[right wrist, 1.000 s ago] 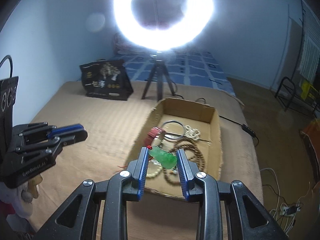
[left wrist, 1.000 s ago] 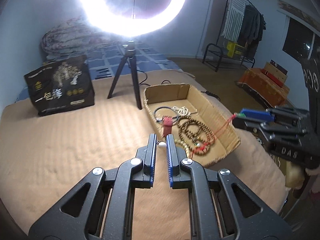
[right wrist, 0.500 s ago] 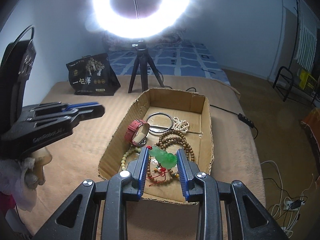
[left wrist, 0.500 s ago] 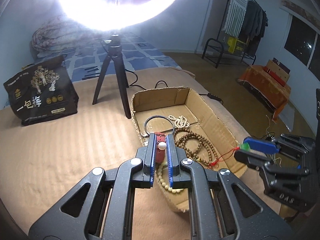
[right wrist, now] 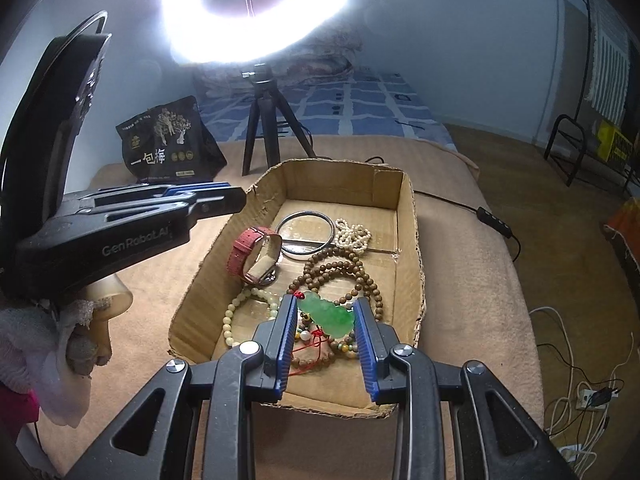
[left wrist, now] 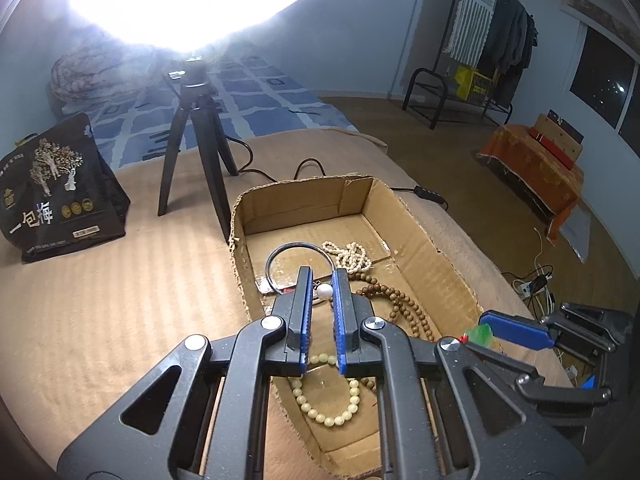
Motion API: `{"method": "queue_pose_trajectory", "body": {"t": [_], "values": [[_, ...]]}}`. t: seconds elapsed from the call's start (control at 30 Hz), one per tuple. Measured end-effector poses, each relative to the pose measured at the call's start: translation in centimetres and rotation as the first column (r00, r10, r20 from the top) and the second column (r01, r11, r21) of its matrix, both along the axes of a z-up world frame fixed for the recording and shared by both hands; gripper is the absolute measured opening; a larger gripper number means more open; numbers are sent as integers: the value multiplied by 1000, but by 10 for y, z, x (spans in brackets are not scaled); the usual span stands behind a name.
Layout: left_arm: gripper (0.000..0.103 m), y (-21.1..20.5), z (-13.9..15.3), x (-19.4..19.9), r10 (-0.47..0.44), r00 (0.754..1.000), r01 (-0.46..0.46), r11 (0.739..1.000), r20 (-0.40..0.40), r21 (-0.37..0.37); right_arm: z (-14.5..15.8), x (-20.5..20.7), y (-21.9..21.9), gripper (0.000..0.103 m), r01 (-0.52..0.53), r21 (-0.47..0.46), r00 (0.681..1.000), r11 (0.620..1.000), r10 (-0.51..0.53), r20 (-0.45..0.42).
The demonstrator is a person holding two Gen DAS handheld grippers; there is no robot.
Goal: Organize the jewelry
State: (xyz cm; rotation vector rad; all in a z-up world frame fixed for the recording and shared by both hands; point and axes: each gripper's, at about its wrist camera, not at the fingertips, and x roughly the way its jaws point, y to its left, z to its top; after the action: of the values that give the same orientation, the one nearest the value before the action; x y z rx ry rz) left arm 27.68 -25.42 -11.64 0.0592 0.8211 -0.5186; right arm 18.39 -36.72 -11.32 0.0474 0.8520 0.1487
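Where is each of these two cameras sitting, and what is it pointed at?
Left wrist: on the left gripper, angled down over the cardboard box; its fingers pinch a white pearl; the right gripper shows beside it.
Right wrist: on the right gripper, angled down at the box, holding a green pendant.
Shared: box, ring light tripod, black bag.

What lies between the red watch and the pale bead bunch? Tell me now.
The metal bangle, between red watch and bead bunch; right wrist view.
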Motion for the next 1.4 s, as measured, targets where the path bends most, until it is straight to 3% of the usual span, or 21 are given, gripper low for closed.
{"method": "queue_pose_trajectory", "body": {"t": [0.5,0.57,0.7,0.73,0.83,1.07,1.4], "values": [[11,-12,-3,4,9,1000,-9,1000,5,27,-2,2,-2,32,5,-8,1000,1000,-5,4],[37,-12,-3,3,12,1000,-13,1000,13,29,-2,1,-2,45,8,-12,1000,1000,-8,8],[42,-10,0,1,23,999,-24,999,32,33,0,0,-1,60,9,-21,1000,1000,-9,23],[46,-9,0,1,27,999,-28,999,32,35,0,0,-1,68,11,-22,1000,1000,-11,27],[70,-7,1,0,43,998,-45,999,43,30,3,-3,-1,86,28,-21,999,999,-27,45],[76,-1,5,-1,63,997,-64,998,32,27,4,-6,1,99,65,-36,997,997,-63,43],[76,14,23,-16,77,996,-79,997,55,24,19,-18,9,101,75,-62,995,995,-71,63]]}}
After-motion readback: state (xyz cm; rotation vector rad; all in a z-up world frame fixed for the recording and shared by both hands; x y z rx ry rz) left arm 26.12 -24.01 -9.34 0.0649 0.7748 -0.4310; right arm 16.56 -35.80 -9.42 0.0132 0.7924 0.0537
